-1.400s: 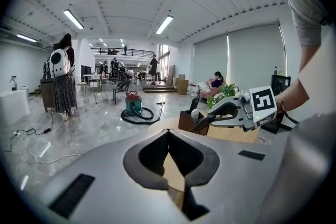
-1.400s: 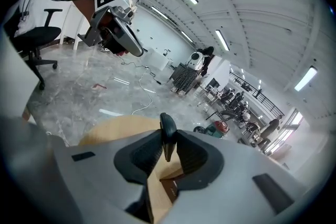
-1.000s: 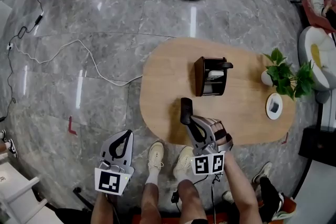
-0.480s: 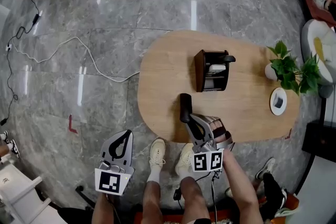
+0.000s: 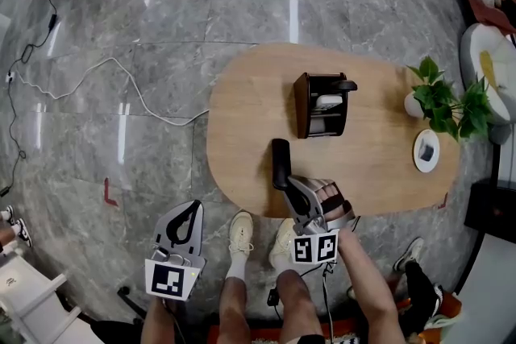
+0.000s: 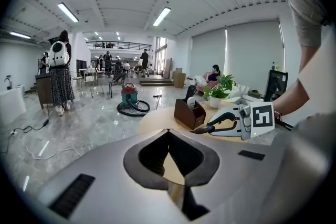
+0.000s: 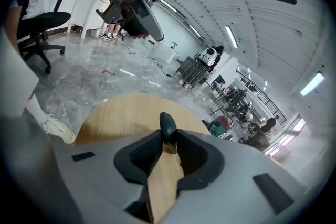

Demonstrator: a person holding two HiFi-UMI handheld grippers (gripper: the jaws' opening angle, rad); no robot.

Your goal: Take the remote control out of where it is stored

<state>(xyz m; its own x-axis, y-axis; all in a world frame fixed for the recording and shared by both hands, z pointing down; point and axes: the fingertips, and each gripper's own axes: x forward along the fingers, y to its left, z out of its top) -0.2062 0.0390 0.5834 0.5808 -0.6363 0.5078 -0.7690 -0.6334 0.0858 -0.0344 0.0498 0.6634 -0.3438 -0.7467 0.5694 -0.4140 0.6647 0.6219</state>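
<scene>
The oval wooden surface (image 5: 242, 117) filled the middle of the head view, the dark holder (image 5: 303, 105) at its centre. My right gripper (image 5: 280, 151) hung over the surface's lower edge, fingers clenched on nothing. My left gripper (image 5: 195, 207), lower left over the floor, was likewise clenched and empty. The pale remote control (image 5: 329, 101) sat inside the holder, well apart from both.

Pale wood table (image 5: 242, 133), dark brown holder (image 5: 301, 105), grey veined marble floor (image 5: 161, 28).

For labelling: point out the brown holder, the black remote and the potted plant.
brown holder (image 5: 301, 105): head view, left wall.
black remote (image 5: 347, 84): head view, protruding end.
potted plant (image 5: 439, 109): head view, leaves.
</scene>
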